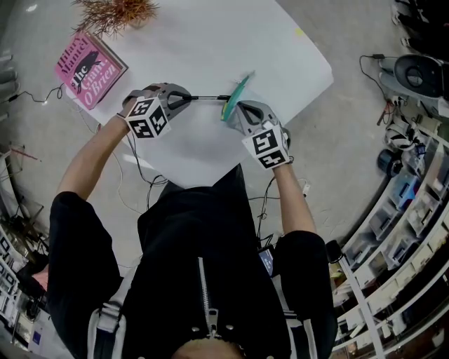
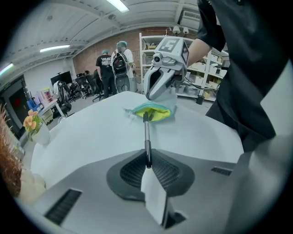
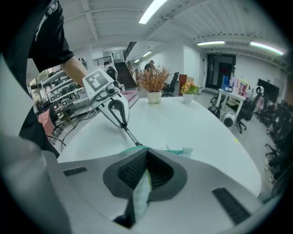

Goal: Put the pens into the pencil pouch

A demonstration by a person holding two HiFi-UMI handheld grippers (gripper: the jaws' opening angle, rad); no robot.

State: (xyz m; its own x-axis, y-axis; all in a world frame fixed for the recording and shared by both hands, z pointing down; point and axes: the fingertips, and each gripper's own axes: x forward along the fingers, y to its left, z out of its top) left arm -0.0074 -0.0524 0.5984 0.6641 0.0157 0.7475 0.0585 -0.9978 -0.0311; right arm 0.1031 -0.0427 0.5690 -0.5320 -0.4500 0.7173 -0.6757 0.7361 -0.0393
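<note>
A teal pencil pouch [image 1: 235, 96] with a yellow-green lining [image 2: 155, 113] is held up over the white table [image 1: 231, 42]. My right gripper [image 1: 235, 114] is shut on the pouch's edge [image 3: 137, 147]. My left gripper [image 1: 188, 98] is shut on a black pen [image 1: 209, 97], gripped at its rear end. The pen [image 2: 147, 137] points level toward the pouch, and its tip sits at the pouch's open mouth. In the right gripper view the pen [image 3: 131, 135] runs from the left gripper [image 3: 122, 123] down to the pouch's teal rim.
A pink book [image 1: 90, 69] lies at the table's far left, beside a dried orange plant [image 1: 116, 12]. Cables [image 1: 133, 168] trail off the near table edge. Shelving [image 1: 400, 231] lines the right side. People [image 2: 114, 68] stand in the background.
</note>
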